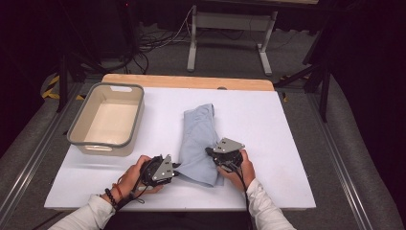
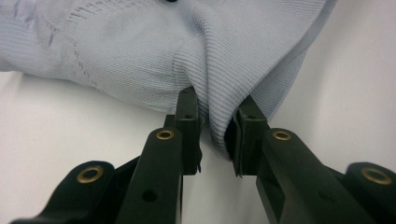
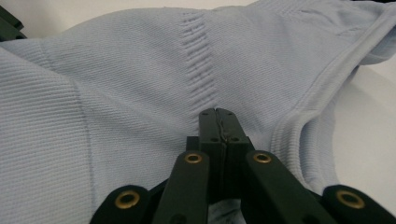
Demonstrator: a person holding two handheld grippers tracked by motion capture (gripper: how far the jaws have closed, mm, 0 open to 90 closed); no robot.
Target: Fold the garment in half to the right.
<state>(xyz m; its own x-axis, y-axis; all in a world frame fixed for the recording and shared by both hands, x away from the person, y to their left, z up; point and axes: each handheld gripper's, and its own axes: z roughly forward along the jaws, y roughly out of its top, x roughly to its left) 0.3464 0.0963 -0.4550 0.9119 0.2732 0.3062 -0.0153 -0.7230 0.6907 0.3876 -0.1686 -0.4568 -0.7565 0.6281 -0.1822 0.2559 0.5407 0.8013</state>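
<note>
Pinching pale-blue garment (image 1: 198, 139): left gripper (image 2: 217, 135); right gripper (image 3: 219, 126), seemingly too.

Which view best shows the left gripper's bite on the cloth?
The left gripper view: the left gripper has a bunched fold of the light blue cloth pinched between its pads. The high view shows it small at the cloth's near-left edge; the right gripper view shows cloth.

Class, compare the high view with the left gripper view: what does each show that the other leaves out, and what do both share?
The high view adds the beige rectangular plastic tub, the right gripper on the cloth's other edge, and the wooden table edge. The left gripper view adds close detail: a bunched fold pinched between the left gripper fingers, and the ribbed knit. Both show the pale blue knitted garment on the white tabletop.
</note>
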